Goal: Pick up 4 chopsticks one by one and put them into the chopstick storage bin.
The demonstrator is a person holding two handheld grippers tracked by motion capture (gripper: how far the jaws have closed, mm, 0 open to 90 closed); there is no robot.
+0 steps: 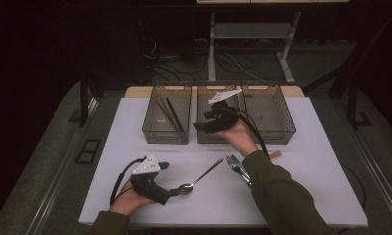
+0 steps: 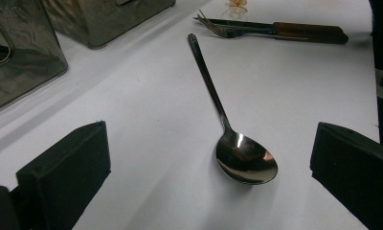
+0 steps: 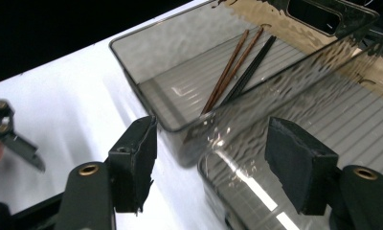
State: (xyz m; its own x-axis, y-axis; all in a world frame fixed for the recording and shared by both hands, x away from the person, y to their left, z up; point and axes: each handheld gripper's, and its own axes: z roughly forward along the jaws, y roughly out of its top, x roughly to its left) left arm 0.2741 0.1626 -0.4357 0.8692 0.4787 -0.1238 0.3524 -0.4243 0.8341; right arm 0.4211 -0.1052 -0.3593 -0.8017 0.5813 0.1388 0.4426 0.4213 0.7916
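**A:** Any brand or writing you can read on this stuff? I can't make out a single label from here, not on the bins, not on the cutlery.

**B:** Same, nothing readable. On to your spoon (image 2: 237,143) then. It's flat on the white table (image 1: 292,196), bowl facing up and sitting right between the jaws of your left gripper (image 1: 173,192), which are spread wide and gripping nothing. In the left gripper view both pads are well clear of the bowl on either side. From the high view, the long axis runs diagonally: bowl toward you and to the left, handle pointing away and to the right, toward the fork (image 1: 237,167).

**A:** And the other hand?

**B:** Your right gripper (image 1: 206,122) is up at the near wall of the middle bin (image 1: 202,137), jaws wide open, nothing held. In the right gripper view they hover over the spot where the left bin (image 3: 146,72) and the middle one sit side by side.

**A:** Counts?

**B:** Three smoky clear bins in a row at the far side of the table. One spoon, one fork with a brown handle (image 2: 309,32), lying just right of the spoon's handle tip. Three chopsticks (image 3: 237,67) in the left bin: two brown, one black, lying roughly parallel.
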